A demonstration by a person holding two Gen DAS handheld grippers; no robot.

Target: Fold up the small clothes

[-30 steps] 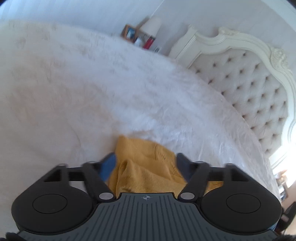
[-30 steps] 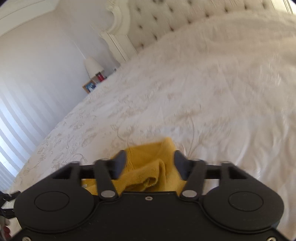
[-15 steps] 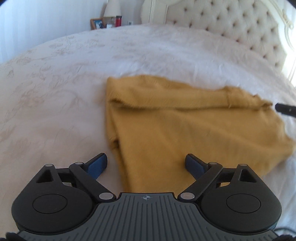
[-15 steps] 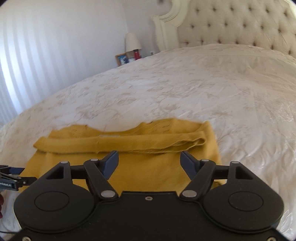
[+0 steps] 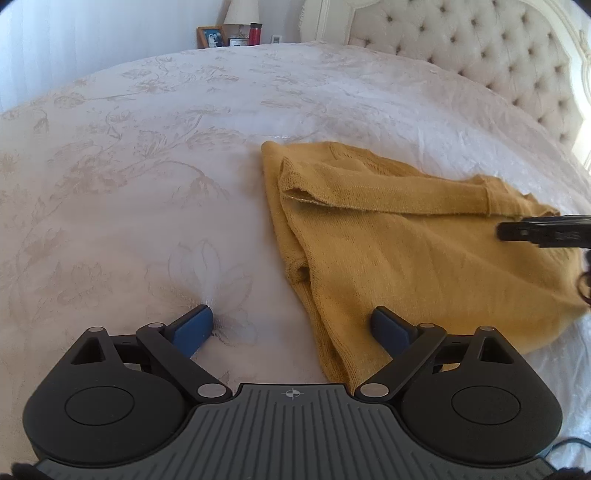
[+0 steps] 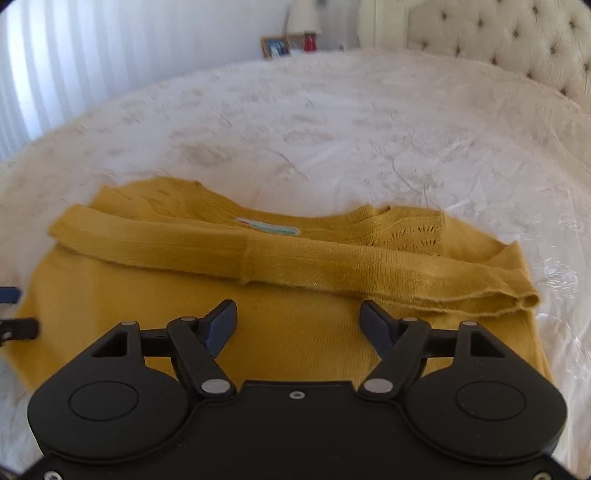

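A small mustard-yellow knit sweater [image 5: 406,251] lies flat on the white bedspread, with both sleeves folded across its chest [image 6: 280,258] and a label at the neck [image 6: 267,226]. My left gripper [image 5: 291,328] is open and empty, hovering over the sweater's left edge near its bottom corner. My right gripper [image 6: 297,325] is open and empty above the sweater's lower body. The right gripper's tip shows at the right edge of the left wrist view [image 5: 543,230]. The left gripper's tip shows at the left edge of the right wrist view [image 6: 14,325].
The white embroidered bedspread [image 5: 147,166] spreads all around the sweater. A tufted cream headboard [image 5: 480,48] stands at the back right. A nightstand with a lamp [image 5: 242,11], a photo frame [image 5: 211,37] and a red can [image 5: 255,33] sits behind the bed.
Both grippers let go of the bunched sweater and pulled back and up. The sweater now lies spread flat with its sleeves folded across it.
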